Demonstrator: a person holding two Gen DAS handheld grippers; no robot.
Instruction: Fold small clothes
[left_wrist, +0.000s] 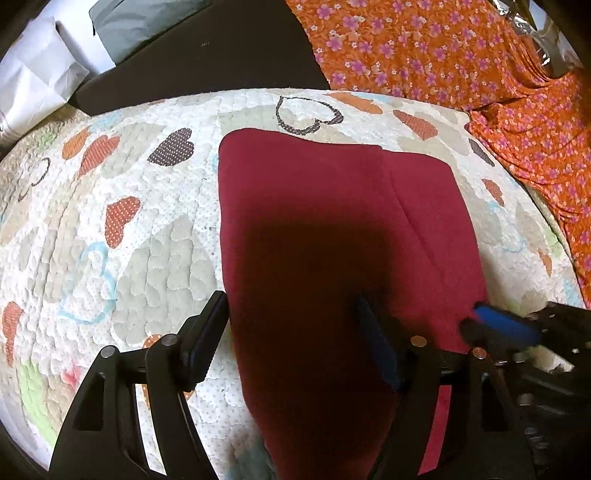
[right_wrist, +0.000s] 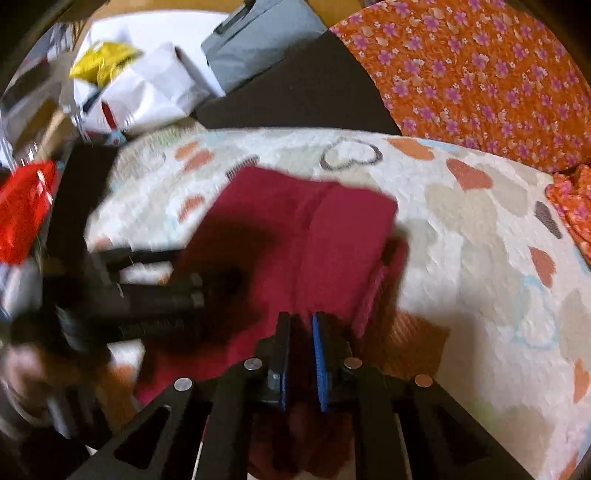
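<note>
A dark red garment (left_wrist: 325, 229) lies folded on a white quilt with heart prints (left_wrist: 122, 206). My left gripper (left_wrist: 291, 306) is open, its fingers straddling the garment's near left part. My right gripper shows at the right of the left wrist view, its blue pad (left_wrist: 506, 325) at the garment's right edge. In the right wrist view the garment (right_wrist: 295, 221) is blurred; my right gripper (right_wrist: 301, 325) is nearly closed with red fabric between its pads. The left gripper (right_wrist: 147, 291) shows there as a dark blur on the left.
An orange flowered cloth (left_wrist: 461, 62) lies at the back right. A dark surface (left_wrist: 221, 55) borders the quilt at the back. White bags (right_wrist: 147, 85), a grey bag (right_wrist: 255, 40) and a red object (right_wrist: 26, 206) sit at the back left.
</note>
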